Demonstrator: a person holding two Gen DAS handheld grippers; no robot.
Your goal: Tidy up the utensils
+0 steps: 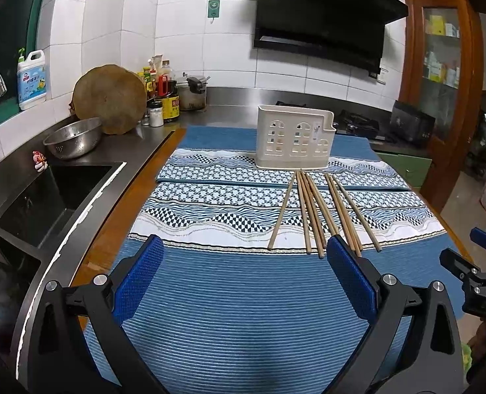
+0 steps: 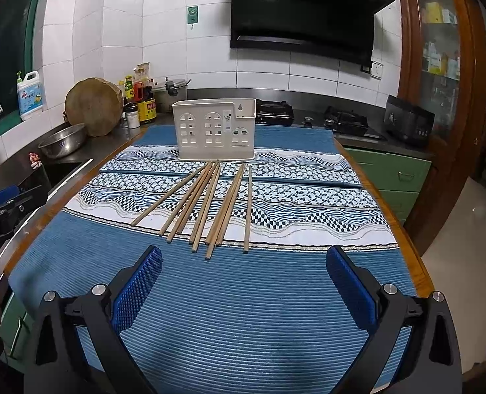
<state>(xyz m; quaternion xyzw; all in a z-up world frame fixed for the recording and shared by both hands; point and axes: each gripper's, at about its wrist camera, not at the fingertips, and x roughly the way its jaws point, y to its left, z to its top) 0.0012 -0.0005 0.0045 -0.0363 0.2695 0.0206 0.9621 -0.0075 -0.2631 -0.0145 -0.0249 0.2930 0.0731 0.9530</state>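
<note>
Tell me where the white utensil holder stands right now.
The utensil holder stands upright at the far end of the blue mat, centre in the right wrist view, just beyond the fanned chopsticks.

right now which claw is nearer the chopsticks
Right, narrowly. The chopsticks lie straight ahead of the open right claw, centred between its pads. The open left claw sits off to their left, with only its right pad by their near ends.

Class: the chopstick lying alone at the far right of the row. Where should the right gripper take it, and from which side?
Grip the rightmost chopstick near its thick near end, coming from above with the right gripper jaws straddling it; it lies flat, apart from its neighbours.
</note>
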